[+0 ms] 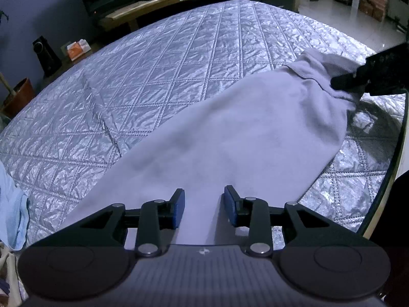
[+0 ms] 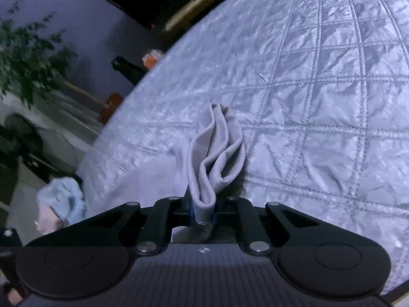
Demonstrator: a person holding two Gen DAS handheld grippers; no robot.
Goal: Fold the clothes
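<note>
Left gripper (image 1: 204, 206): fingers apart over the grey garment (image 1: 230, 133).
Right gripper (image 2: 203, 211): fingers clamping a bunched fold (far right end).
Quilted bed (image 1: 153, 71): beneath.

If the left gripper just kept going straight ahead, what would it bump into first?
Most likely the pale grey garment: it spreads right ahead of the open left gripper, over the silver quilted bedspread. Depth is hard to judge.

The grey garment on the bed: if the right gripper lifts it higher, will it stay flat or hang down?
Probably it will hang: the grey garment sags between grips. In the right gripper it bunches into soft folds, so it seems floppy and light. The quilted bedspread looks smooth, so dragging may be easy.
</note>
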